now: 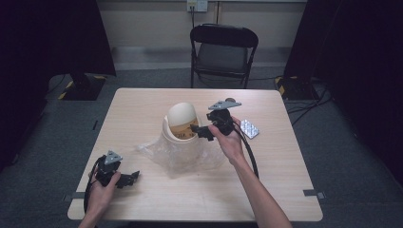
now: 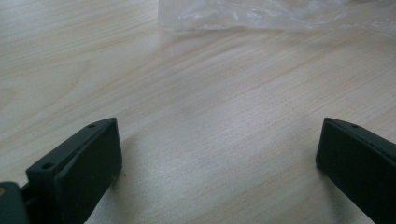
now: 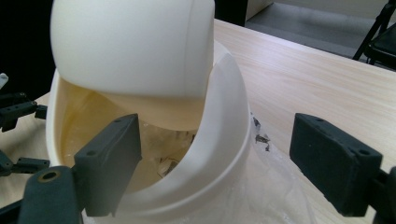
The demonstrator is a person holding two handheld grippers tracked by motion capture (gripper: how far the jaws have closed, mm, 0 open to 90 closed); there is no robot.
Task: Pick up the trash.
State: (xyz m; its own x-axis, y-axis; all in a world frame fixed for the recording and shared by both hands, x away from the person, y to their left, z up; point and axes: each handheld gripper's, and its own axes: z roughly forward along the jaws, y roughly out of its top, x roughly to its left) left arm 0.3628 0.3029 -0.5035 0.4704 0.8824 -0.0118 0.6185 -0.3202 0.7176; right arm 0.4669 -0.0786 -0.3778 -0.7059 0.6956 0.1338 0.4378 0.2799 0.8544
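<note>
Bin (image 1: 179,124), cream with a domed swing lid, stands at the centre of the wooden table (image 1: 142,102) in the high view, its base wrapped in a clear plastic bag (image 1: 164,156). Just right of it, the right gripper (image 1: 203,131) straddles the bin's rim with jaws wide apart, pads not pressing. At lower left, the left gripper (image 1: 130,178) rests open and empty. A blister pack (image 1: 249,128) lies right of centre.

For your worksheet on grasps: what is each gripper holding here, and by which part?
Nothing. The right gripper straddles the bin rim with jaws open; the left gripper is open over bare table.
</note>
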